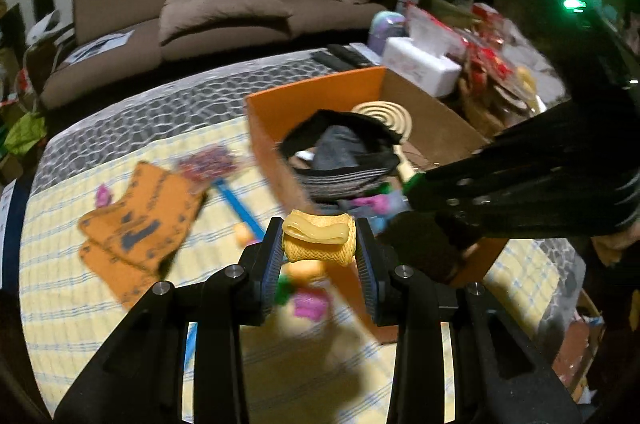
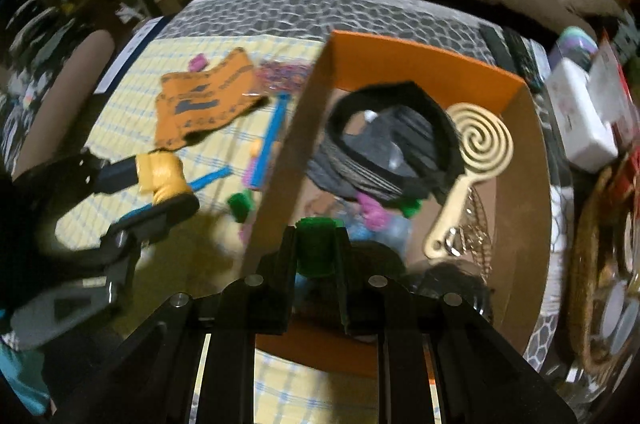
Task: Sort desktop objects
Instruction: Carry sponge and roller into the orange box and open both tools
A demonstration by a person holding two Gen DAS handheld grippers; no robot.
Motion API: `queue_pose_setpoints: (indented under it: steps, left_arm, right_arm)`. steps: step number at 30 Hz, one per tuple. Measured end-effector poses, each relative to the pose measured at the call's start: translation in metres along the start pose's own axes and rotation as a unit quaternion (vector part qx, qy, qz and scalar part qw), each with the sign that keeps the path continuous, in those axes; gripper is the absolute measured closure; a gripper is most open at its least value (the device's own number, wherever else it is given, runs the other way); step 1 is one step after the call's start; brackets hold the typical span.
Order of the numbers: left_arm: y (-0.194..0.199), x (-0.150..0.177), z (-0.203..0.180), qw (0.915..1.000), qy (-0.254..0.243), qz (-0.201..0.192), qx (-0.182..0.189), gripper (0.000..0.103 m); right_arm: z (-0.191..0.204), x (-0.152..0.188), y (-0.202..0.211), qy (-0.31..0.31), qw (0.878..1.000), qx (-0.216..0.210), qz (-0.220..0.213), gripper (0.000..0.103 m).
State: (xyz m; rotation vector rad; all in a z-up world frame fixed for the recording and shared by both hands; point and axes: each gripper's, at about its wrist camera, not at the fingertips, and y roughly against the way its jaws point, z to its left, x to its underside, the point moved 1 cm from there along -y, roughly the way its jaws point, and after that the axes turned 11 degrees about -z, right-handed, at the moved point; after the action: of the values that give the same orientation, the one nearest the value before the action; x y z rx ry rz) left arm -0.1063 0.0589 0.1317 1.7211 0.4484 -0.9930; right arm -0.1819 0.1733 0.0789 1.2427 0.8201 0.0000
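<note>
Clearly, in the left wrist view, the left hand-held gripper (image 1: 319, 244) at lower centre is clamped on a yellow mesh-covered bundle (image 1: 319, 239), its pads pressing both sides. Just behind it, toward centre right, stands an open cardboard box (image 1: 312, 96) with an orange inner wall, holding a dark striped pouch (image 1: 344, 160) and a cream spiral paddle (image 1: 384, 116). The right hand-held gripper (image 1: 416, 180) reaches in from the right edge over the box, a green piece at its tip. On the yellow checked cloth (image 1: 60, 264) at left lie an orange printed fabric piece (image 1: 136, 228) and a blue strip (image 1: 240, 208); a brown sofa (image 1: 200, 4) fills the upper frame. In the right wrist view, the right hand-held gripper (image 2: 316, 248) at lower centre is closed narrowly on a small green object (image 2: 316, 248), above the box's (image 2: 400, 56) near end. The spiral paddle (image 2: 480, 140) and pouch (image 2: 384, 152) lie inside. At left, the left hand-held gripper (image 2: 164, 180) holds the yellow bundle (image 2: 160, 176) over the cloth (image 2: 120, 112).
</note>
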Motion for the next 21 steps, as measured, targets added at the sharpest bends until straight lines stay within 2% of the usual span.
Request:
queue_pose_setpoints:
  steps: [7, 21]
  left_arm:
    - [-0.034, -0.006, -0.043, 0.9994, -0.029, 0.013, 0.014, 0.071]
    - [-0.086, 0.0, -0.069, 0.9977, -0.047, 0.049, 0.005, 0.071]
  right_arm:
    - [-0.046, 0.013, -0.012, -0.047, 0.999, 0.006, -0.003, 0.086]
    - [-0.096, 0.023, -0.034, -0.095, 0.995, 0.005, -0.011, 0.086]
